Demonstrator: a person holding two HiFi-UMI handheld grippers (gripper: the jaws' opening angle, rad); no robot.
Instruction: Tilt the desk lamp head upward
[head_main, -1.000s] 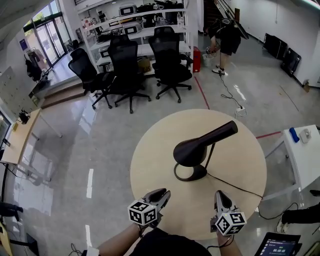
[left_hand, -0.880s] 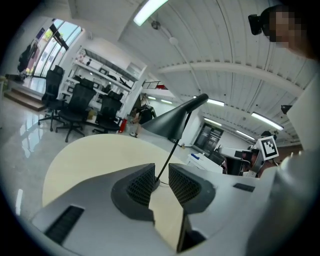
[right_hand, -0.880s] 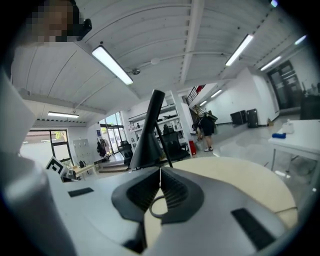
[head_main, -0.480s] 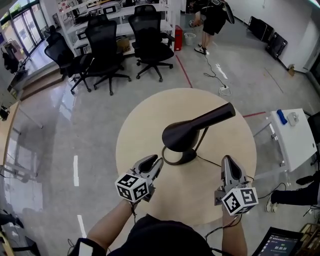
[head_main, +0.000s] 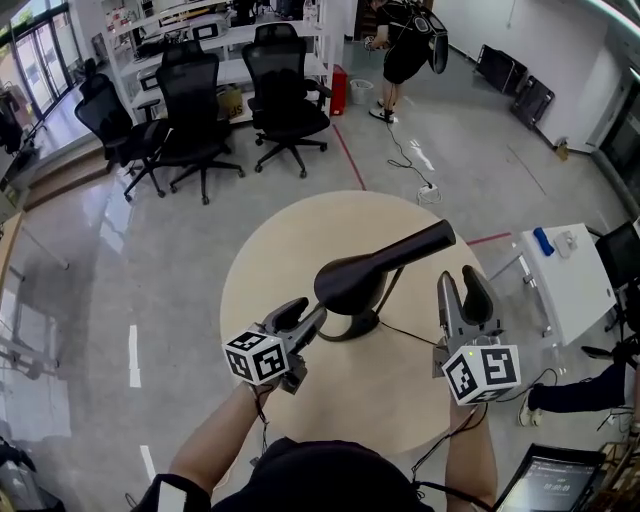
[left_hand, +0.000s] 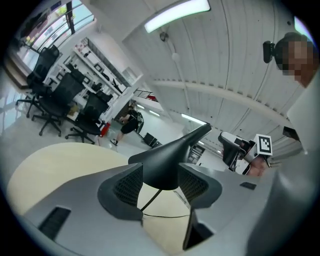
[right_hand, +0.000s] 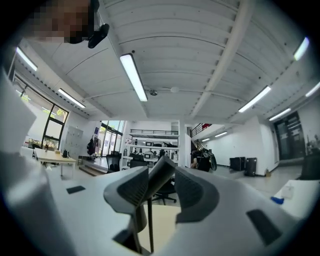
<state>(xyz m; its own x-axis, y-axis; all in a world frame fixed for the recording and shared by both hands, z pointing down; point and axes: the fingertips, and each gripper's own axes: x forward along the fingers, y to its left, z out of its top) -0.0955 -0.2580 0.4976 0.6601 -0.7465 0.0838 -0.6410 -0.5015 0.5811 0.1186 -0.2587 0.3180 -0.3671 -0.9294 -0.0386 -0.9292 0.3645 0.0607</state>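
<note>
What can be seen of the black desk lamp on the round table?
The desk lamp is matte black, perhaps metal. Its cone-shaped head is tilted: the wide end is lower and toward the person, and the narrow end is higher and points away to the right. A thin slanted stem joins it to a round base, which rests on the pale round table. A thin cord leaves the base rightward.
</note>
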